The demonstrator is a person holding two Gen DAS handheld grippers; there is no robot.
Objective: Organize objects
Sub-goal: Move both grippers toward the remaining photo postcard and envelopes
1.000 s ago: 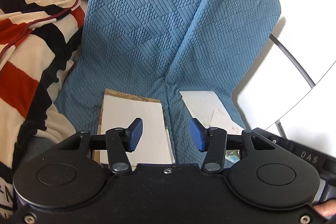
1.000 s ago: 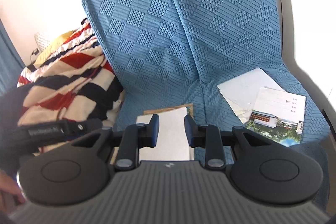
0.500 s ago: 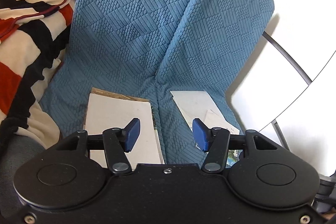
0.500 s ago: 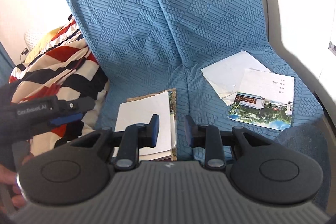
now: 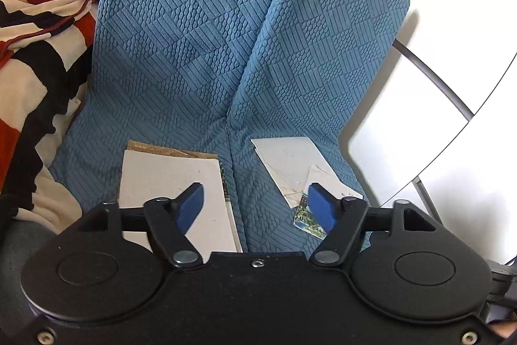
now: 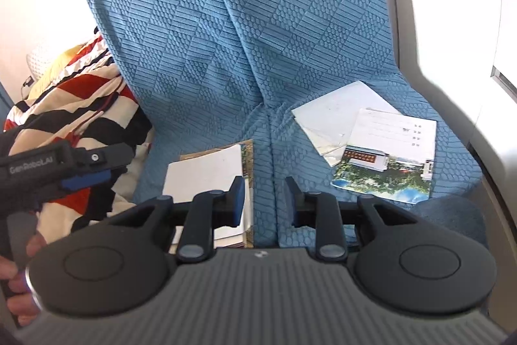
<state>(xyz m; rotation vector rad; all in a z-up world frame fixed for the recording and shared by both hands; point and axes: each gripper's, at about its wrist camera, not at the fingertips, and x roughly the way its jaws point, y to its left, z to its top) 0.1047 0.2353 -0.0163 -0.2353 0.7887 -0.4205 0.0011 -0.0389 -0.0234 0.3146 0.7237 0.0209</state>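
— Two piles of paper lie on the blue quilted seat cover (image 6: 226, 60), one on either side of its centre fold.

— Which is which?

— By the striped blanket (image 5: 35, 54), a white sheet stack (image 5: 171, 183) on brown card. Across the fold, a white envelope (image 6: 336, 112) with a picture postcard (image 6: 387, 164) overlapping its corner.

— And the grippers?

— Left gripper (image 5: 255, 206) hangs above the fold, its jaws just been opening, now wide, nothing between them. Right gripper (image 6: 263, 199) has a narrow gap and is also empty, poised over the fold near the stack's edge.

— Touching anything?

— Hard to tell from this angle; both seem clear of the papers.
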